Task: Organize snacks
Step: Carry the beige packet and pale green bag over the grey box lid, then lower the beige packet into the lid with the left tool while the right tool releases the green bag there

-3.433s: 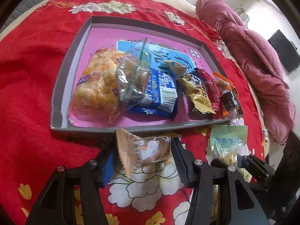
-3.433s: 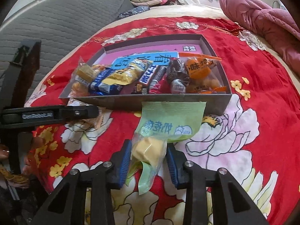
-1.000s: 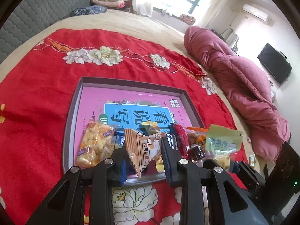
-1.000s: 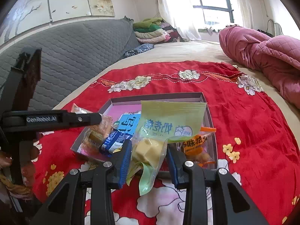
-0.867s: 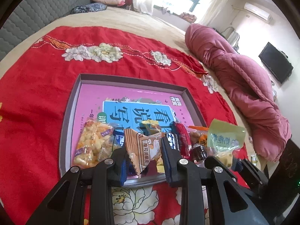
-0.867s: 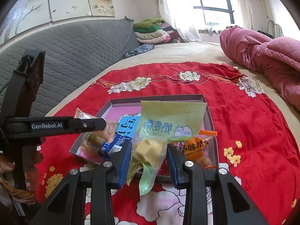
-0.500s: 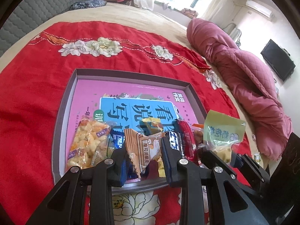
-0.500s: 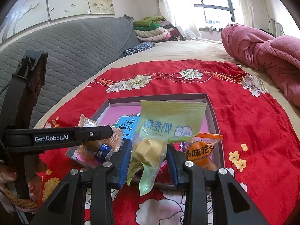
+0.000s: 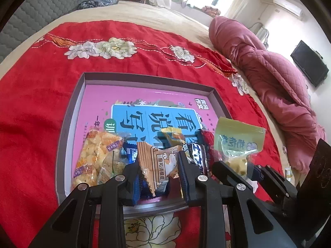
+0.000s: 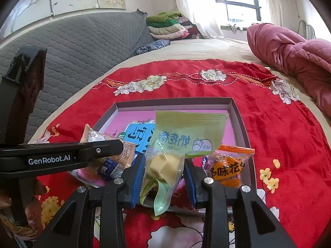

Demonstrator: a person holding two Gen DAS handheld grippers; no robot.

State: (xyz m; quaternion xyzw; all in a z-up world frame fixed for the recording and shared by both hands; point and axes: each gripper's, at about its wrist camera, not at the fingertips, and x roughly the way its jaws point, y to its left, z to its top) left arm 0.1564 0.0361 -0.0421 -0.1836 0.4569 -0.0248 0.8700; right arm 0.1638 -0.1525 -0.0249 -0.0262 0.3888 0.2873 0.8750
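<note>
Holding one packet in each gripper, the person has both poised over the near edge of the tray [image 9: 71,111], which lies on a red flowered cloth [image 9: 35,95].

Far left in the tray: a clear bag of yellow puffs [image 9: 95,157], laid flat against the left wall. Probably put there first, so a row could build rightward from it. Just beside it, blue wrappers [image 9: 129,150], partly hidden behind the gripper.

Left gripper [image 9: 158,172]: fingers clamped on an orange packet [image 9: 159,165], pinched at its sides and held upright. It sits above the blue wrappers, not resting on them as far as I can tell. The side pinch leaves the bottom free, which suits lowering it into the row.

Right of that: a yellow wrapper [image 9: 172,134] and dark and red bars [image 9: 198,155], crowded together near the front wall.

Right gripper [image 10: 163,174]: fingers clamped on the lumpy lower part of a green pouch [image 10: 186,132], with the flat printed top standing up over the jaws. Gripping the bulk rather than the thin flap likely keeps it from slipping.

Far right: an orange bag [image 10: 227,166] against the right wall. The back half of the tray is bare, showing only its pink and blue print, so room remains for both packets.
</note>
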